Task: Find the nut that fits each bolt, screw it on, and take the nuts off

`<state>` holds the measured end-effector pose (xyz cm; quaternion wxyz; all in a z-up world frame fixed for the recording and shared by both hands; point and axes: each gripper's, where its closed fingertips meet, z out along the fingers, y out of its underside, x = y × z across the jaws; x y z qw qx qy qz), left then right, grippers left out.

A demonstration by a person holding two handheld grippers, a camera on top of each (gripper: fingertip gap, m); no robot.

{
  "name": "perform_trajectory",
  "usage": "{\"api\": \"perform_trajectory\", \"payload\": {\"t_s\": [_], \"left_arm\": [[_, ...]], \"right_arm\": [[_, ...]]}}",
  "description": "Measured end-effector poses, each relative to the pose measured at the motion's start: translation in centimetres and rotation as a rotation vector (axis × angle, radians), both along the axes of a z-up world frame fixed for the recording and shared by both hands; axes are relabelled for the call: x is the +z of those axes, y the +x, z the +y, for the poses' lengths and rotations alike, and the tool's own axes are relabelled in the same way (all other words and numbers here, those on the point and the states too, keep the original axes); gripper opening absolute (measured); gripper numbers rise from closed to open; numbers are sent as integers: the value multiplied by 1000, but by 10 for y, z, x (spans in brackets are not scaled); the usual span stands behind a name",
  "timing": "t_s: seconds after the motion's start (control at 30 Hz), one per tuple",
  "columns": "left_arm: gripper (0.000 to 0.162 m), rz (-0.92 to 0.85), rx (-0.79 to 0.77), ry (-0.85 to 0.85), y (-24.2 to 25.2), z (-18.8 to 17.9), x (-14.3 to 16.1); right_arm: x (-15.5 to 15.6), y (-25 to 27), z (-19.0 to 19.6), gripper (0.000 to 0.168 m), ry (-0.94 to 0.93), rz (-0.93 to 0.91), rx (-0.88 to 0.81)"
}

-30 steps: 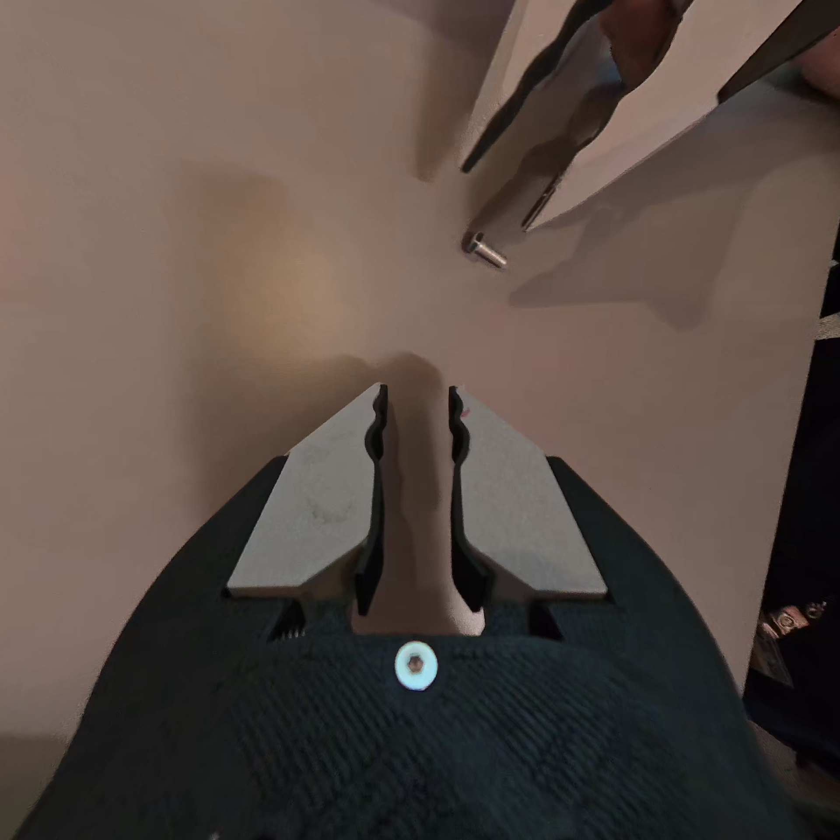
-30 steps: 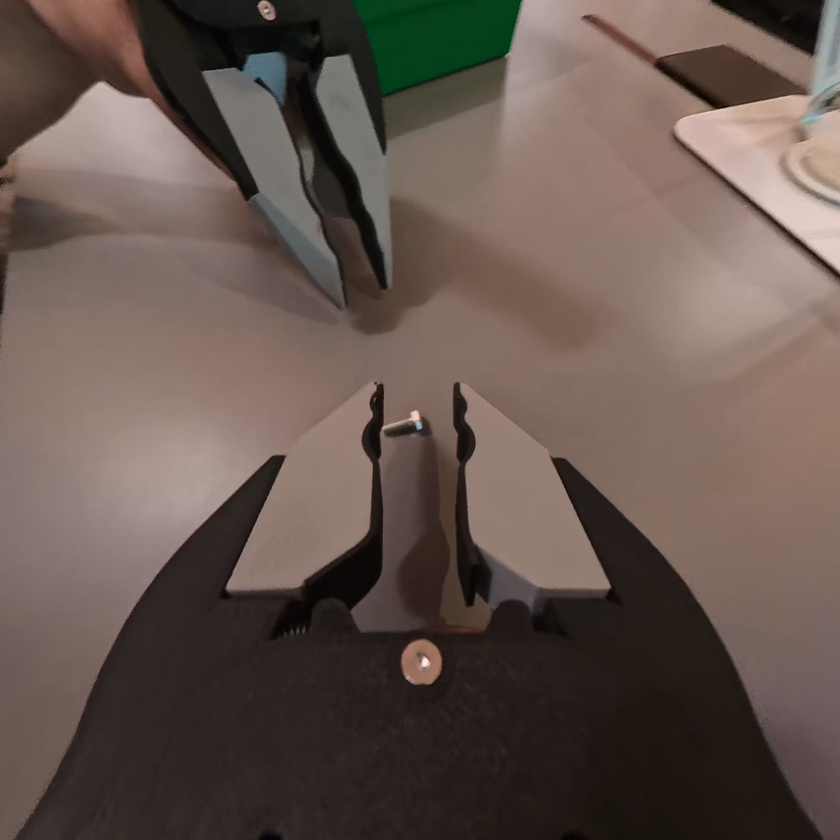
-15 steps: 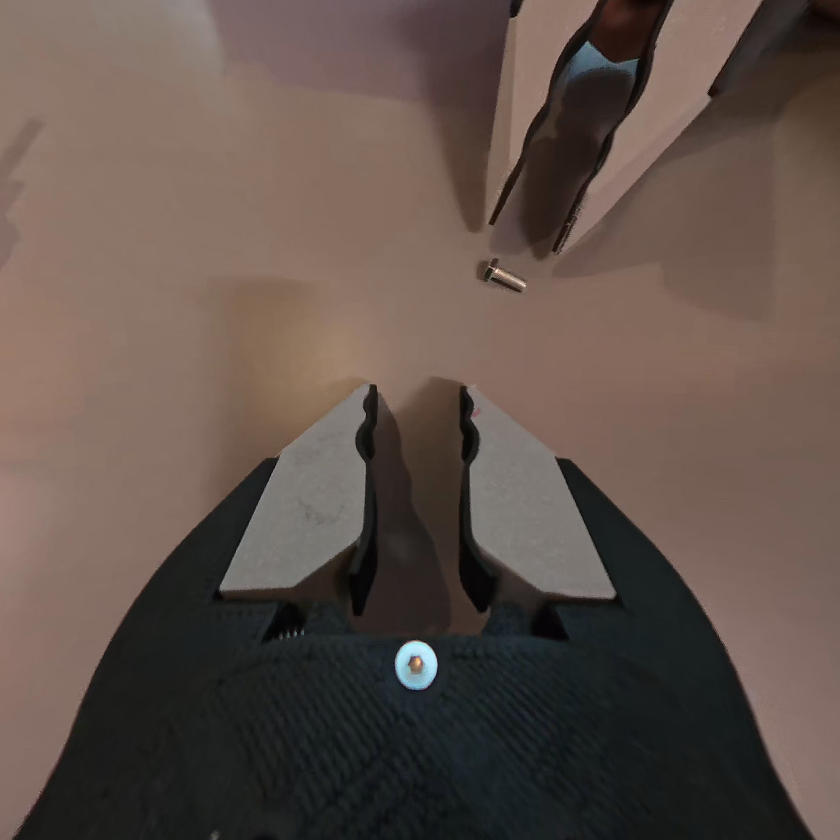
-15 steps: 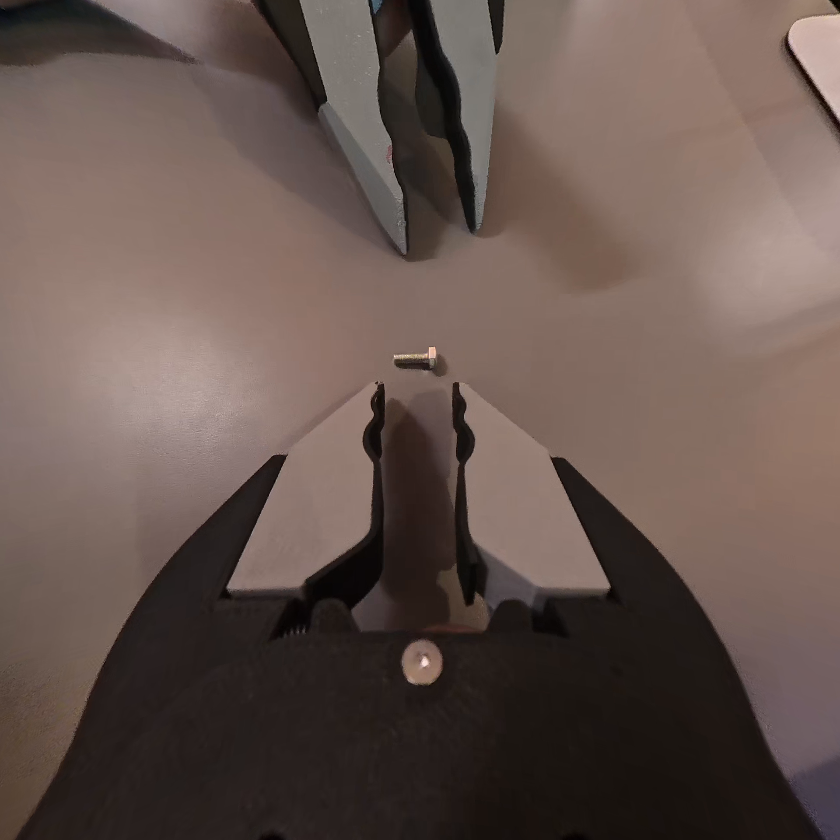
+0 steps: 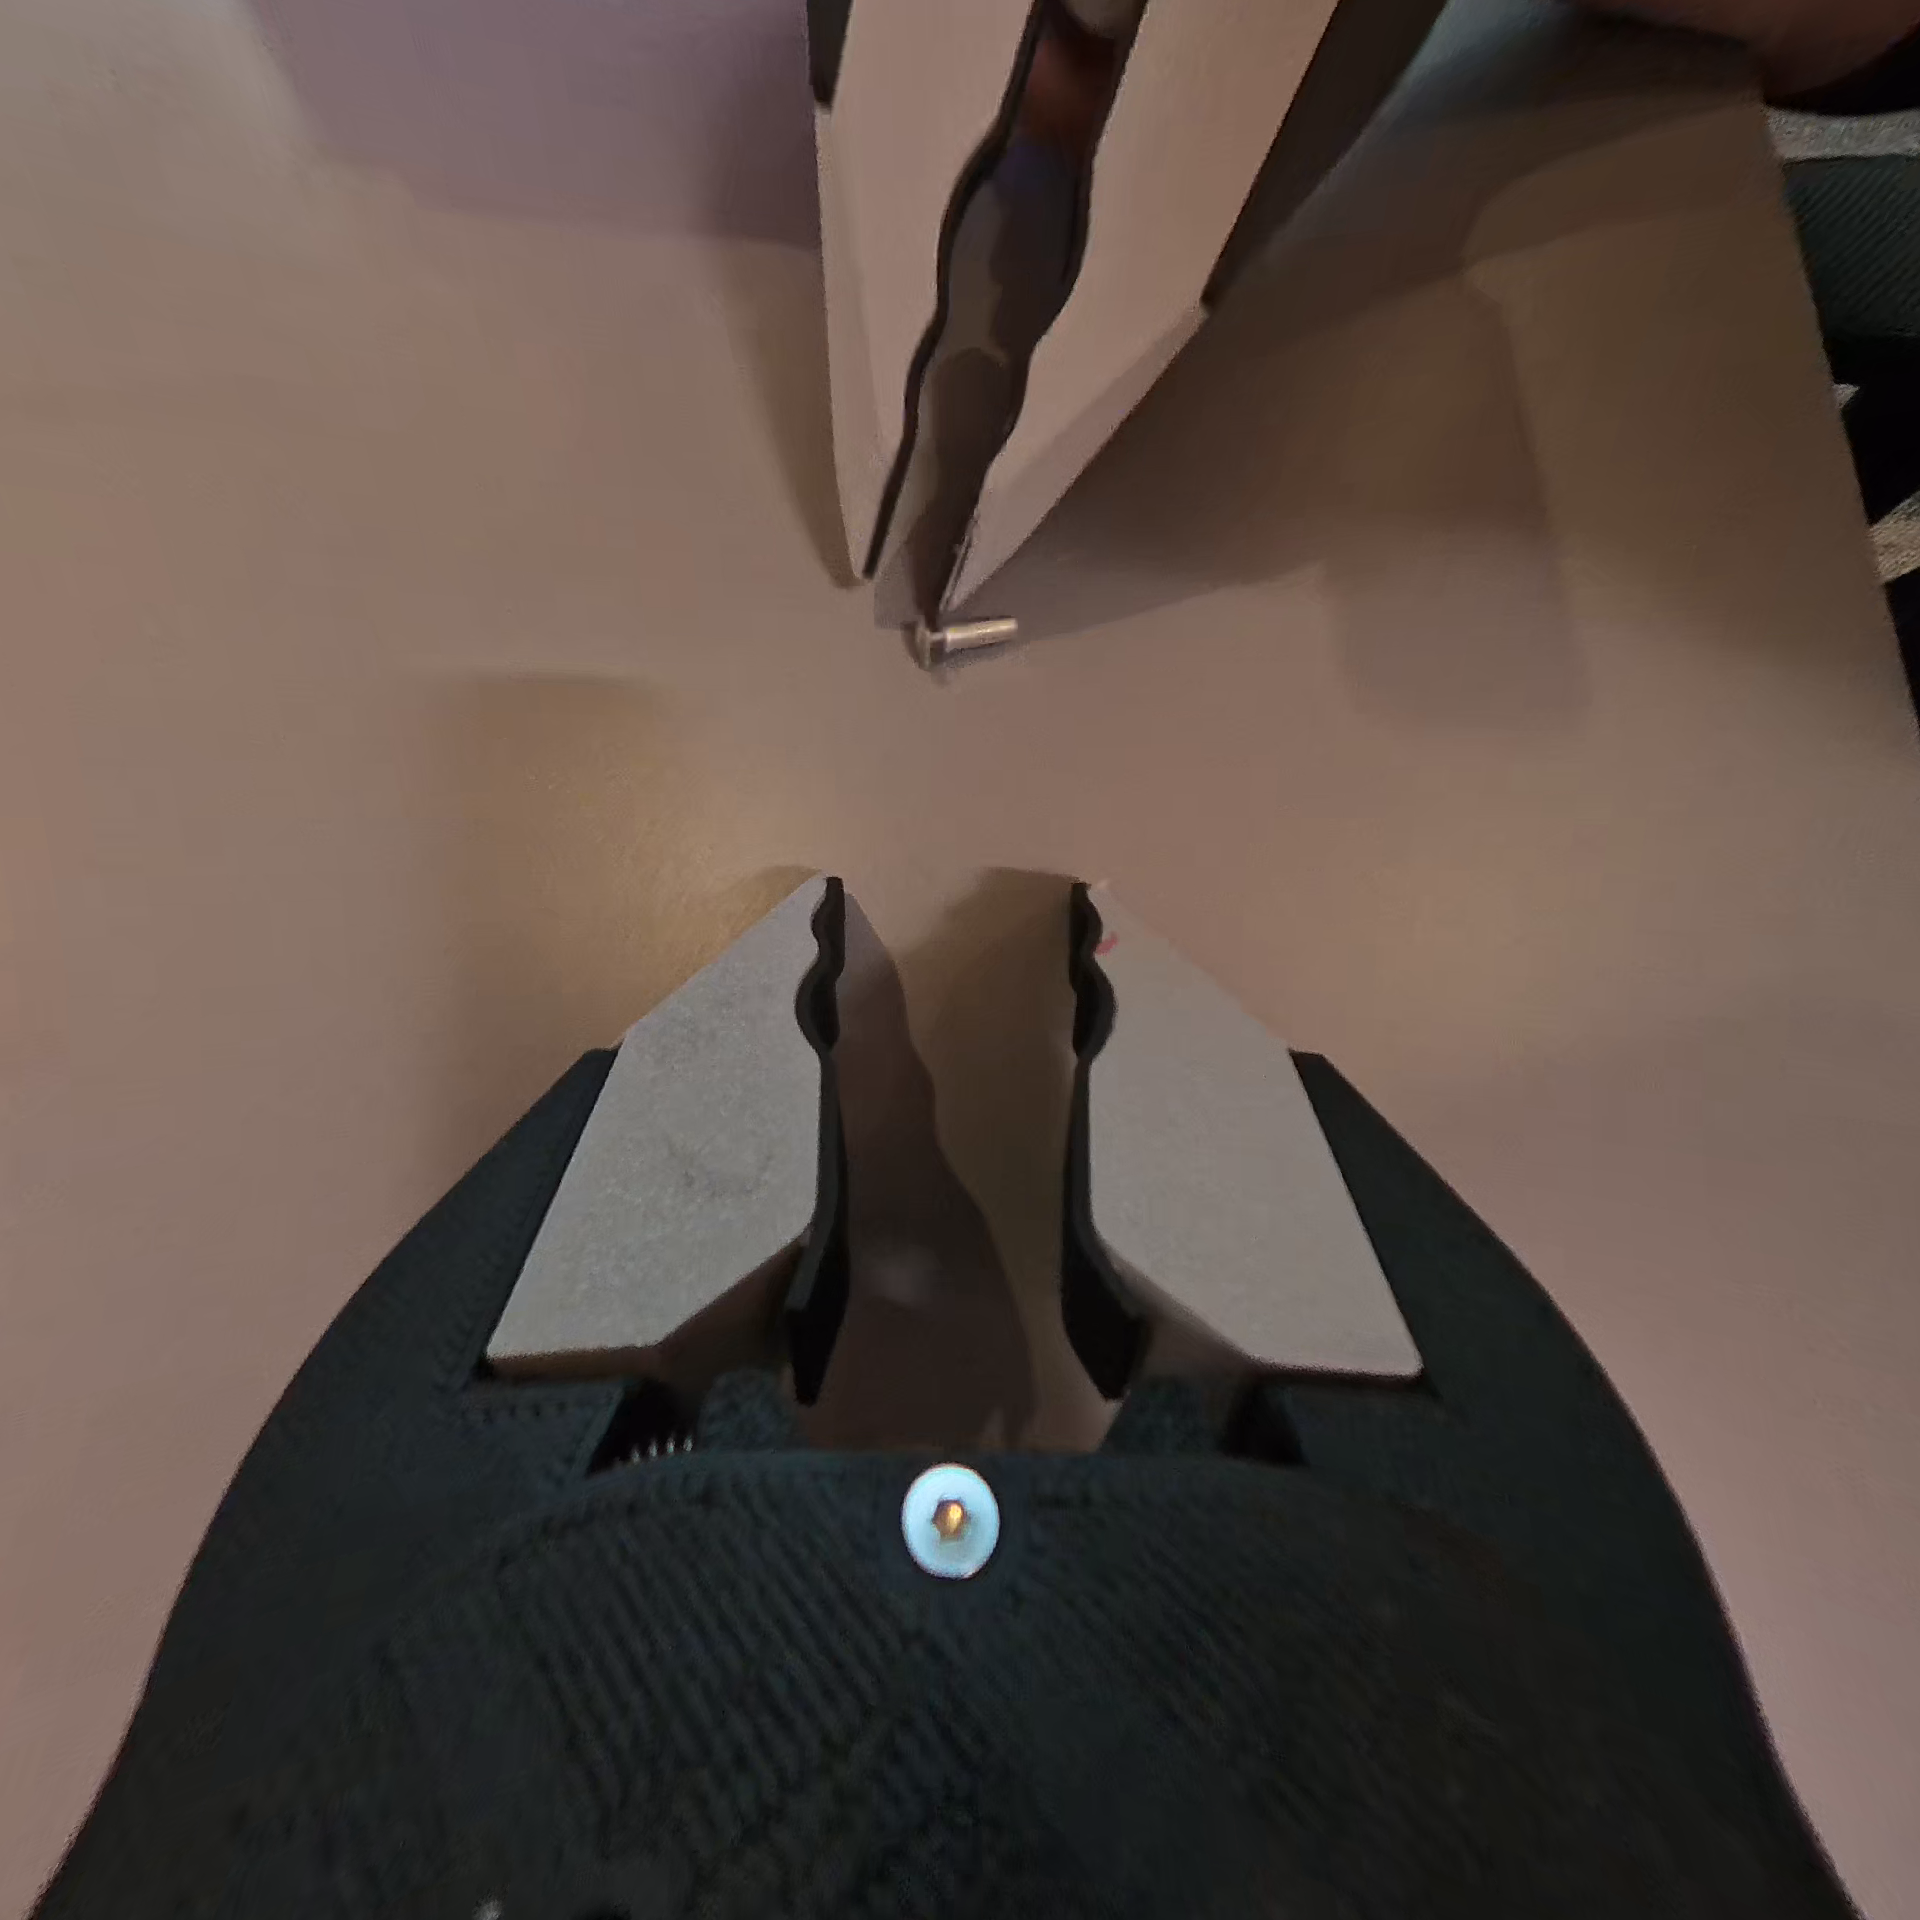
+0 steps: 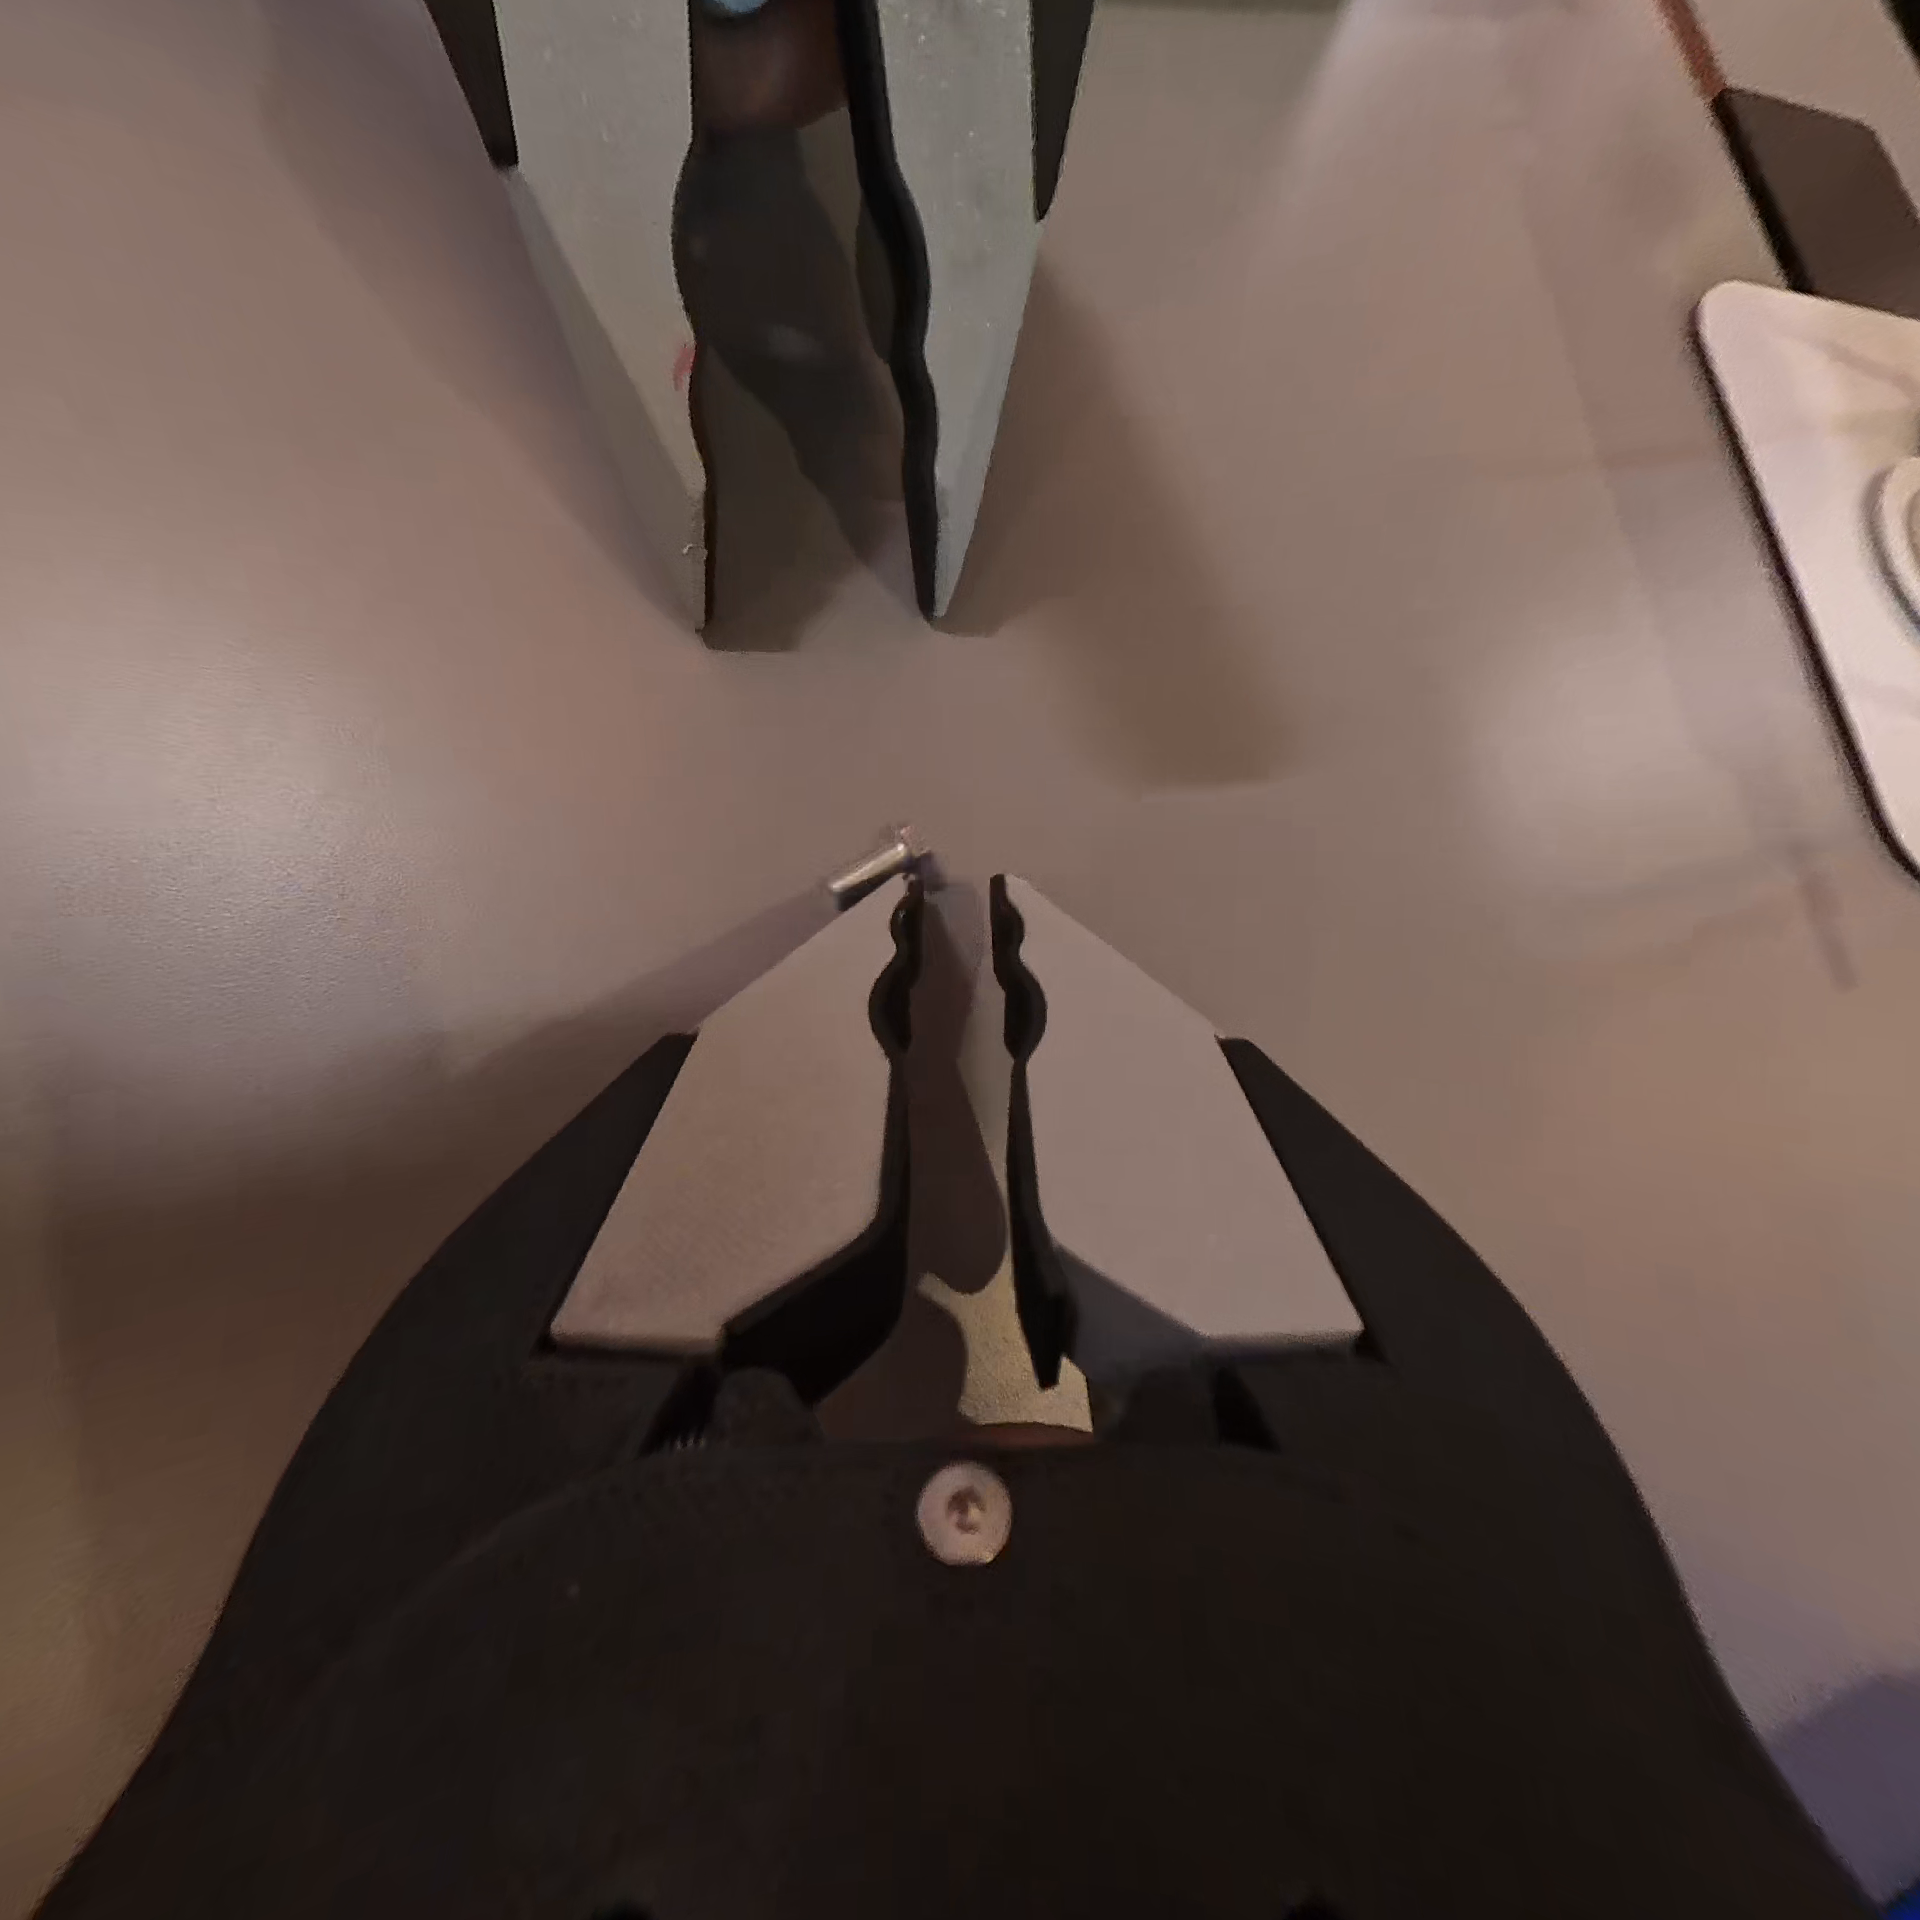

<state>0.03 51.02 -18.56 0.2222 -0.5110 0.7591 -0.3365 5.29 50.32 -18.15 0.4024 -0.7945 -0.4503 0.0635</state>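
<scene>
Silver bolt point(image 6: 871, 871); grey-fingered, black-bodied claws point(image 5: 951, 904) point(image 6: 954, 894); beige-grey table point(image 6: 312, 727); white tray point(image 6: 1829, 499).

On the tabletop point(image 6: 312, 727), the small bolt point(image 6: 871, 864) lies just off the tip of the narrowly parted right tongs point(image 6: 951, 888); beyond it the left tongs point(image 6: 821, 613) stand parted.

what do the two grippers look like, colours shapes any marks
Both match. The left gripper has a black, ribbed, wedge-shaped body with a round silver screw at its centre. Its two flat grey fingers taper to points, each lined inside with a wavy black pad; a small red mark sits near one tip. The right gripper has the same build, with no mark visible. No cables or sleeves show.
</scene>
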Motion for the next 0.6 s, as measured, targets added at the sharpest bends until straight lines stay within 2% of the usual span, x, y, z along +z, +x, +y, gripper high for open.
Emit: {"api": "perform_trajectory", "payload": {"t_s": [0.07, 0.33, 0.47, 0.6], "left_arm": [[42, 0, 4, 1, 1, -2, 0], [43, -1, 4, 2, 3, -6, 0], [43, 1, 3, -3, 3, -6, 0], [44, 0, 1, -1, 3, -6, 0]], "right_arm": [[-4, -9, -4, 3, -18, -7, 32], [4, -10, -13, 19, -34, 74, -21], [14, -2, -8, 23, 73, 14, 12], [21, -5, -8, 20, 83, -82, 144]]}}
